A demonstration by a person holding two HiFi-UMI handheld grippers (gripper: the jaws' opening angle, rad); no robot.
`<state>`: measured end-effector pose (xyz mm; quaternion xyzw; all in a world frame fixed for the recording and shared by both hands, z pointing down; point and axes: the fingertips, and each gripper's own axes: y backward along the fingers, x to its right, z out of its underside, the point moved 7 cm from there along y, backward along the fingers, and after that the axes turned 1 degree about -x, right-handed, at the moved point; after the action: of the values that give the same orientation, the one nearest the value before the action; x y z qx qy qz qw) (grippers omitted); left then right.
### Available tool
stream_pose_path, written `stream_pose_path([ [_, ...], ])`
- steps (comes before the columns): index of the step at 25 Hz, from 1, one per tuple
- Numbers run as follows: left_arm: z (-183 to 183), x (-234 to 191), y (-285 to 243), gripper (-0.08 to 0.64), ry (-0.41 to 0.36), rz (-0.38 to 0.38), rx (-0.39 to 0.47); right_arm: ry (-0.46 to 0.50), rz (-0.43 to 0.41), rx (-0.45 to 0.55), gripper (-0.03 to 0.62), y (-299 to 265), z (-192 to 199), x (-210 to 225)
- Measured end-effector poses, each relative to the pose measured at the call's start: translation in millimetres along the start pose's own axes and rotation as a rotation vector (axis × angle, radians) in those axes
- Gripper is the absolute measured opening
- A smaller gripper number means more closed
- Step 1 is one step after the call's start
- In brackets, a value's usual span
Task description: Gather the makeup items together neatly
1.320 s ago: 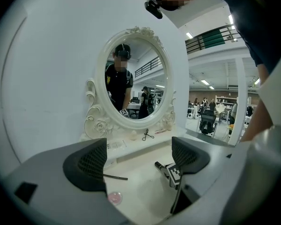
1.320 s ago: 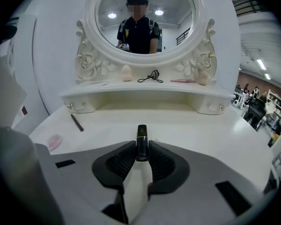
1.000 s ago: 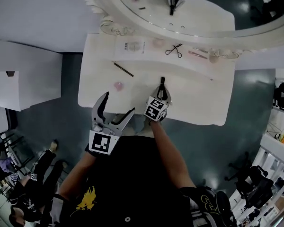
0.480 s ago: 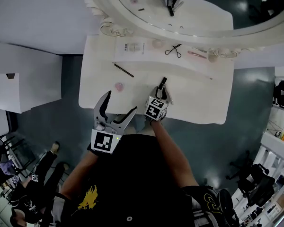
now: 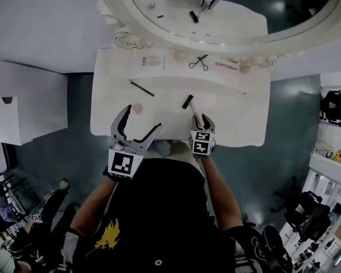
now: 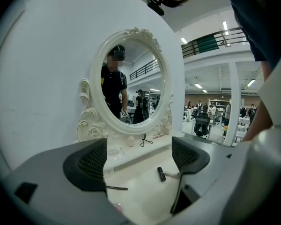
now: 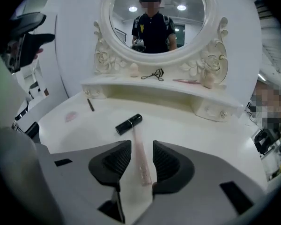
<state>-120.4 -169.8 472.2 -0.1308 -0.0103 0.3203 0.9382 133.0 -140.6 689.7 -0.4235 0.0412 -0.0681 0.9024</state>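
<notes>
A black lipstick tube [image 5: 187,102] [image 7: 129,124] [image 6: 161,174] lies free on the white dressing table [image 5: 238,115]. Just behind it my right gripper [image 5: 200,120] [image 7: 141,150] points down at the table. Its jaws have just been opening, and a slim pale pink stick [image 7: 140,161] lies between them with a gap to both pads. My left gripper [image 5: 142,119] [image 6: 139,165] hangs wide open over the front left edge, holding nothing. A black pencil [image 5: 142,88] [image 7: 90,104] and a pink round pad [image 5: 137,108] [image 7: 70,116] lie at the left.
On the raised shelf under the oval mirror [image 5: 227,13] sit an eyelash curler [image 5: 199,62] [image 7: 153,74], a pink stick [image 5: 226,66], two pale sponges [image 5: 245,69] [image 5: 181,55] and a clear packet [image 5: 153,60]. The table's front edge runs just before both grippers.
The right gripper has let go of the black lipstick, which now lies on the table, and has drawn back to the right toward the front edge. The left gripper has barely moved.
</notes>
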Motion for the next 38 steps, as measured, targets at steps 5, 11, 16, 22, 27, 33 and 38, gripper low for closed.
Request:
stream_pose_path([
  [5,-1,0,-1,0.437,-0.031,0.024,-0.051,-0.038,-0.021,-0.12,0.102,-12,23,6],
  [11,-9,-4,-1,0.437,-0.03,0.013,0.003,-0.384,-0.023,-0.079,0.081,-21,7,12],
  [16,-9,-7,2,0.437,-0.04,0.004,-0.003,-0.47,-0.068,-0.067,0.081,-32,-13,6],
  [22,-6,-12,4,0.437,-0.036,-0.015,-0.016,-0.444,-0.102,-0.071,0.081,-43,-23,1],
  [27,-3,-15,8,0.437,-0.047,-0.014,-0.096,-0.43,-0.115,-0.073,0.081,-47,-28,1],
  [33,-6,-16,5,0.437,-0.039,-0.03,-0.046,-0.473,-0.21,-0.067,0.083,-54,-27,2],
  [38,1,-17,9,0.437,-0.041,-0.032,-0.115,-0.512,-0.301,-0.061,0.092,-55,-27,2],
])
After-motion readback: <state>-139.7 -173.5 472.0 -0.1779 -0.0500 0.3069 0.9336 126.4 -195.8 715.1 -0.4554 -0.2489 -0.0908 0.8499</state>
